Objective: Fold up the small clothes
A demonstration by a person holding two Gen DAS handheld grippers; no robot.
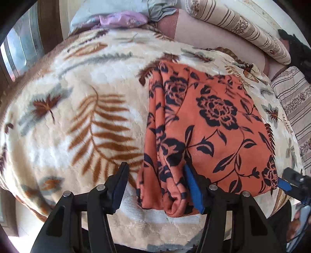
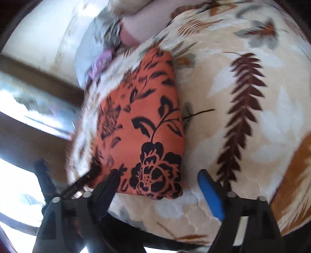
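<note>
A big cream blanket (image 1: 87, 93) with brown and grey leaf prints covers the bed and fills most of both views. Behind it, near the wall, lie a striped pillow (image 1: 239, 23) and a pale blue pillow (image 1: 93, 13) with a small purple cloth (image 1: 120, 19) on it. A window (image 1: 21, 48) is at the left side of the bed.

On the blanket lies the orange cloth (image 1: 210, 124) with black flowers. It is folded into a flat, roughly square shape, and its left side is bunched in several long pleats that run toward the near edge. In the right wrist view the same cloth (image 2: 147, 128) looks like a flat folded packet, though this view is blurred.

The left gripper (image 1: 155, 186) is spread wide at the near edge of the cloth. The pleated end sits between its fingers; the blue pad (image 1: 193, 186) of one finger touches the fabric, the other finger is apart from it.

The right gripper (image 2: 159, 186) is also spread wide over the near right corner of the cloth. Its tip (image 1: 291, 180) shows at that corner in the left view.
</note>
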